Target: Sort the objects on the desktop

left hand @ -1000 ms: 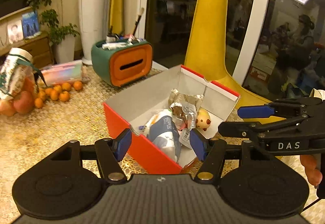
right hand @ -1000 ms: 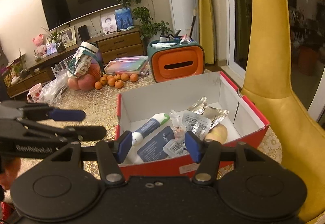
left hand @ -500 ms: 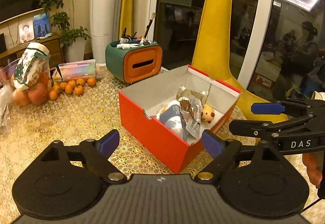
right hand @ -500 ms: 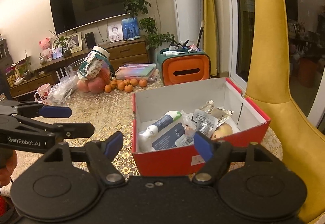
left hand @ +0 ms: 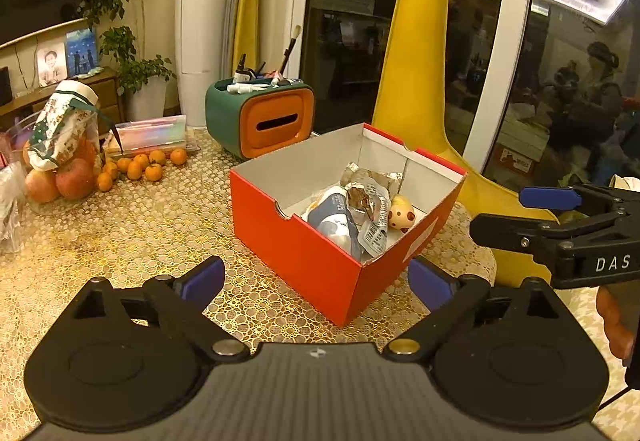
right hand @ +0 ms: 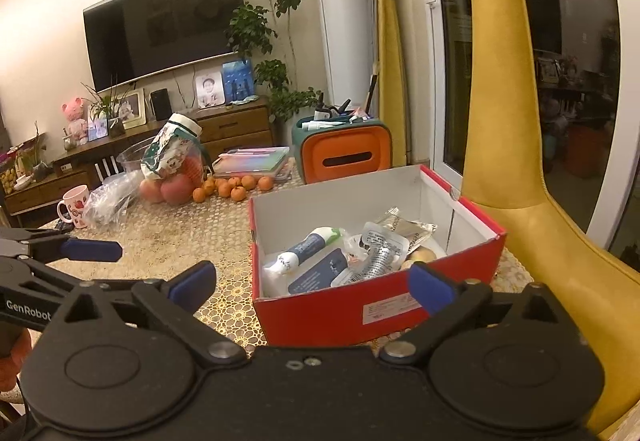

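The left gripper stood wide open and held nothing, its blue-padded fingers spread either side of the near corner of the open red cardboard box with white inner walls, above the table and short of the box. The right gripper was likewise spread wide and empty, poised before the long red side of the same box.

The box sat on the table with the gold lace-patterned cloth, near its edge and beside a yellow chair. Inside it lay a white-and-blue tube with a green end, a dark blue flat packet, a crumpled silver foil pouch, a clear blister pack with a barcode label and a small cream egg-shaped toy with brown spots, all crowded together on the box floor.

Behind the box stood a green-and-orange desk organiser with a slot in its front, holding brushes and tubes on top. Further left lay a group of small oranges just in front of a flat pastel plastic case, next to red apples beneath a patterned printed bag. A pink-and-white mug stood at the far left edge of the table in the right wrist view.
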The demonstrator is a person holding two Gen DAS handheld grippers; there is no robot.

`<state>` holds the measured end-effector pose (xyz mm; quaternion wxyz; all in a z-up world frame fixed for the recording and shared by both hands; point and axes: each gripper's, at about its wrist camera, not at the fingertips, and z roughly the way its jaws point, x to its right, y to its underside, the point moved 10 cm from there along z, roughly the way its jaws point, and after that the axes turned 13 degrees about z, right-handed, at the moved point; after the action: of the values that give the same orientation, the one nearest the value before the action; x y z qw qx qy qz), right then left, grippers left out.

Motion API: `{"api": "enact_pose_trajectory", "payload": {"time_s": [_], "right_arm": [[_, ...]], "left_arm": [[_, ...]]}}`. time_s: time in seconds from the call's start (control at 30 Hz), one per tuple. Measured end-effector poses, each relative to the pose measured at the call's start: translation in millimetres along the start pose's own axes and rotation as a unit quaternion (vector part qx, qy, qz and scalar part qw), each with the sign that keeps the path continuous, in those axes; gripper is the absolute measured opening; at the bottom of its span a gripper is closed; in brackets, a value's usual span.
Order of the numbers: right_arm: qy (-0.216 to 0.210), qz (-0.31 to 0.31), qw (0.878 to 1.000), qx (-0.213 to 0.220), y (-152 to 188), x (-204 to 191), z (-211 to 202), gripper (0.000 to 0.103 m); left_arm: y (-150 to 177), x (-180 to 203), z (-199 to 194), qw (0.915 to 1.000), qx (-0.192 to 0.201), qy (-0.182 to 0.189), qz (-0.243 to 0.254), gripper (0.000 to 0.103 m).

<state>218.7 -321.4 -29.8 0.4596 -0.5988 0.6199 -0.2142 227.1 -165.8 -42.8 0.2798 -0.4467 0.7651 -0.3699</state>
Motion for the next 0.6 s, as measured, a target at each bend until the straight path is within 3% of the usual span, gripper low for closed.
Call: {"api": "enact_pose_trajectory", "payload": {"time_s": [0.6], "right_arm": [[0.021, -0.006, 1.000, -0.001, 18.1, 2.0, -4.9, 0.103]], "left_arm": [[9.8, 3.0, -0.6, 0.9998, -0.016, -0.014, 0.007, 0.098]]}}
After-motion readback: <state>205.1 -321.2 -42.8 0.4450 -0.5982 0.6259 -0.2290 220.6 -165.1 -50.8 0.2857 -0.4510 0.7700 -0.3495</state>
